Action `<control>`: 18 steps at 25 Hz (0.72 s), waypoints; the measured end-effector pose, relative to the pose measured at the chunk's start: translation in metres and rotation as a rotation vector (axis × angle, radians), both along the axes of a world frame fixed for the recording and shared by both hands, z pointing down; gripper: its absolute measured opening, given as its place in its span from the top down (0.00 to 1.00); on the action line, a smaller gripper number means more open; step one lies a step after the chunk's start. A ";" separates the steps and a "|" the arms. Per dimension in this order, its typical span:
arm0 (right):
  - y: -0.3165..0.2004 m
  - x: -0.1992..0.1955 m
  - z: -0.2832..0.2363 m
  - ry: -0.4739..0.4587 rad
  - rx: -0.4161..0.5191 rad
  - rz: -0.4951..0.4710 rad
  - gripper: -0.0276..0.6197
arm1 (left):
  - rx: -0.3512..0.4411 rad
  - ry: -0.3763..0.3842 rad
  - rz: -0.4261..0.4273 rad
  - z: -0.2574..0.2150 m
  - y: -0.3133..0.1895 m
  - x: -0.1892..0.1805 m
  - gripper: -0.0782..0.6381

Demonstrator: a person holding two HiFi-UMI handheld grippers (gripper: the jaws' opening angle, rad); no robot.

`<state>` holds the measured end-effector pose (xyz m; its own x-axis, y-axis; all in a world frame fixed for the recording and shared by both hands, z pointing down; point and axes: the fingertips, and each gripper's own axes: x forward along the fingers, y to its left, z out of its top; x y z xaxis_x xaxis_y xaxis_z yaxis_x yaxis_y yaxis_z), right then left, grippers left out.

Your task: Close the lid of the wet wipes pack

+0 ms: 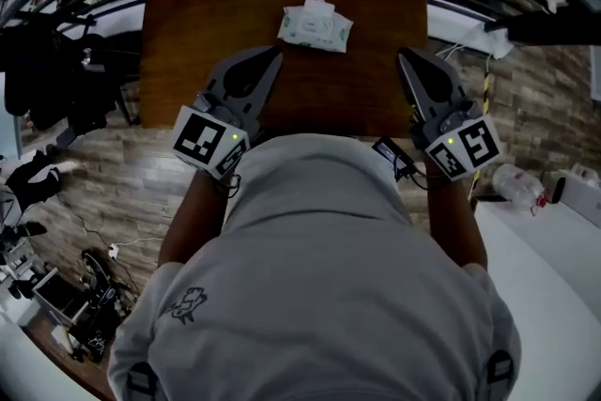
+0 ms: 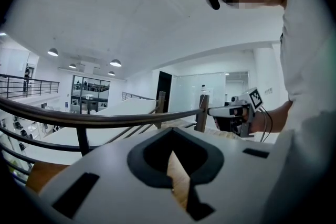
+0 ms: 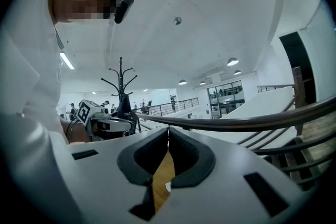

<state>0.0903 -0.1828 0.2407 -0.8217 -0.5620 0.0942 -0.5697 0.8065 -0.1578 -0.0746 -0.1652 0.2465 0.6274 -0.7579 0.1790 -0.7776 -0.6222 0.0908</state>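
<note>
The wet wipes pack (image 1: 317,23), white with green print, lies near the far edge of the brown wooden table (image 1: 207,14). A white flap on its far side looks lifted. My left gripper (image 1: 275,56) hangs over the table, short and left of the pack, with its jaws together and nothing between them. My right gripper (image 1: 403,56) hangs short and right of the pack, also shut and empty. Neither touches the pack. In the left gripper view the left gripper (image 2: 172,131) faces the right gripper (image 2: 236,113). In the right gripper view the right gripper (image 3: 168,129) faces the left gripper (image 3: 102,123).
A dark metal railing (image 2: 105,119) runs behind the table. A black coat rack (image 3: 121,86) stands at the left, with dark clutter (image 1: 56,80) beside the table. A plastic bottle (image 1: 515,183) lies on a white surface (image 1: 563,277) at the right.
</note>
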 end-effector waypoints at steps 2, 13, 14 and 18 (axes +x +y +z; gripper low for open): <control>-0.002 0.001 -0.001 0.000 -0.001 0.026 0.91 | 0.001 -0.005 0.026 -0.002 -0.005 0.000 0.87; 0.003 -0.023 -0.011 0.010 0.001 0.133 0.91 | 0.029 -0.010 0.147 -0.017 -0.015 -0.024 0.87; 0.005 -0.028 -0.012 0.013 0.003 0.138 0.91 | 0.030 -0.009 0.158 -0.018 -0.015 -0.028 0.87; 0.011 -0.050 -0.015 0.020 0.011 0.167 0.91 | 0.035 -0.011 0.214 -0.017 -0.011 -0.042 0.87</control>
